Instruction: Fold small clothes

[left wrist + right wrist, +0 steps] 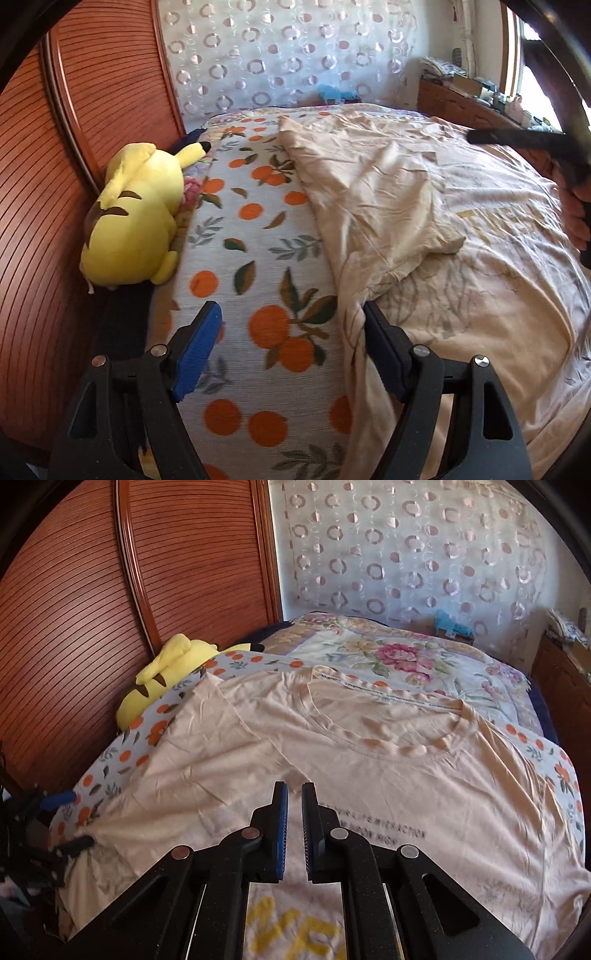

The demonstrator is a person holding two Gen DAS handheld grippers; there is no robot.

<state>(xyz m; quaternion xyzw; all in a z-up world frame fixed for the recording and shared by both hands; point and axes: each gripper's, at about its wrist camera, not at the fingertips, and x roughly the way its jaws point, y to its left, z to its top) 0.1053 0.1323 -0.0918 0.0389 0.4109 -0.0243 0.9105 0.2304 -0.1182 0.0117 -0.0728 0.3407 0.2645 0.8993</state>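
Blue-padded fingers of the left gripper (290, 332) stood wide apart, low over the orange-print blanket (236, 236), with nothing between them. Its right finger touched, or nearly touched, the near side edge of the peach T-shirt (388, 192), so the cloth began at that fingertip and spread away to the right. One side of the shirt already lay folded over the body, and the fold ran away from the gripper toward the far end of the bed.

From the other side, the right gripper (294, 794) hovered over the shirt's printed chest with its jaws nearly together, a thin gap showing and no cloth in it. The collar (388, 720) lay beyond its tips. A yellow plush toy (133, 218) rested against the wooden headboard (44, 166), well clear. By this view the left gripper was nearer the side edge, the likelier place for the next pinch.
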